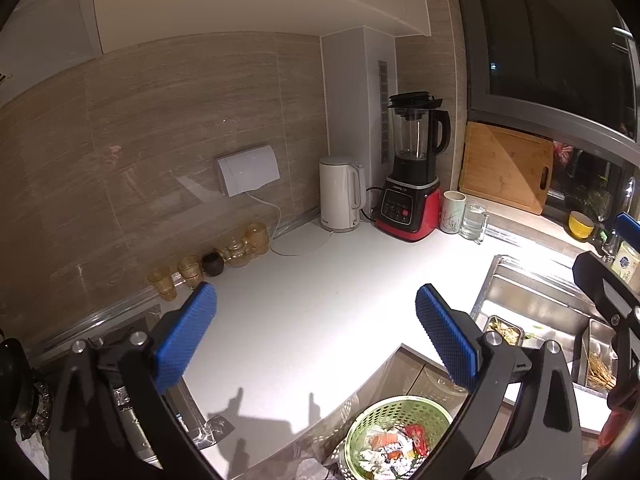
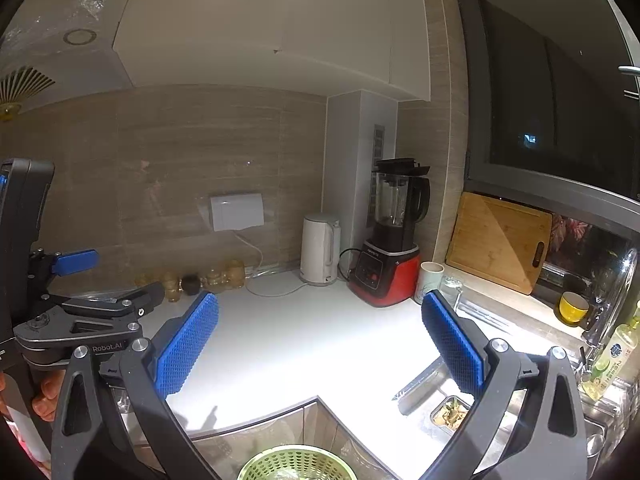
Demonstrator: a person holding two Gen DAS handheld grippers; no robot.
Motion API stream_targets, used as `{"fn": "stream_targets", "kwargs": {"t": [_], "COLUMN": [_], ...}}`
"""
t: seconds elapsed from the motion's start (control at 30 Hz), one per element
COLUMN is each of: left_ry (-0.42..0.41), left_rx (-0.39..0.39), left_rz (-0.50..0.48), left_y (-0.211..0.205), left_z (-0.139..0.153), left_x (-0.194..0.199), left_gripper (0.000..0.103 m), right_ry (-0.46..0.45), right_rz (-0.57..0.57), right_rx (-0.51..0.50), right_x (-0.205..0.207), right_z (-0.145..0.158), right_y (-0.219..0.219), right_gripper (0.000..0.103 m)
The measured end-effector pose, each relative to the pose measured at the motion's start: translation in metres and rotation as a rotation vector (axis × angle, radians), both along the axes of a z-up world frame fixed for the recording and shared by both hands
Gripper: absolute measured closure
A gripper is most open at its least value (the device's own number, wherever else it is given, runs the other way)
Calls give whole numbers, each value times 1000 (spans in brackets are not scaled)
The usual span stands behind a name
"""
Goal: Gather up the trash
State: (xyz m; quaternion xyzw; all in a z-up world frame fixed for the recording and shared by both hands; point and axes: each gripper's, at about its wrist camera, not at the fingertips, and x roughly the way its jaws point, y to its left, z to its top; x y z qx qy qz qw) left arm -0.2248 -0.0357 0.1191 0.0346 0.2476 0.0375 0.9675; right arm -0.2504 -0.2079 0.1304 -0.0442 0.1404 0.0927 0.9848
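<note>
A green perforated bin (image 1: 398, 436) stands below the counter's front edge, holding crumpled white paper and a red wrapper; its rim (image 2: 296, 466) shows at the bottom of the right wrist view. My left gripper (image 1: 316, 336) hangs open above the white counter (image 1: 312, 312), nothing between its blue pads. My right gripper (image 2: 320, 344) is also open and empty over the same counter (image 2: 320, 344). The left gripper's body (image 2: 76, 312) appears at the left of the right wrist view, a hand (image 2: 44, 396) beneath it.
At the back corner stand a white kettle (image 1: 341, 196), a red-based blender (image 1: 412, 176), a cup (image 1: 453, 212) and a glass mug (image 1: 474, 220). Amber glasses (image 1: 224, 256) line the wall. A steel sink (image 1: 532, 308) with a food tray (image 1: 505, 330) lies right; a cutting board (image 1: 506, 166) leans behind.
</note>
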Motion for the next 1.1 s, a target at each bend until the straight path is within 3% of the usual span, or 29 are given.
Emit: {"fn": "stream_targets", "kwargs": {"t": [1.1], "left_ry": [31], "left_rx": [-14], "left_rz": [-29], "left_y": [-3], "left_z": [-8], "left_x": [13], "left_gripper": [8], "right_ry": [11], "right_rz": [-5], "right_rx": [1], "right_x": [2], "right_z": [-1], "right_y": [-5], "right_gripper": [2]}}
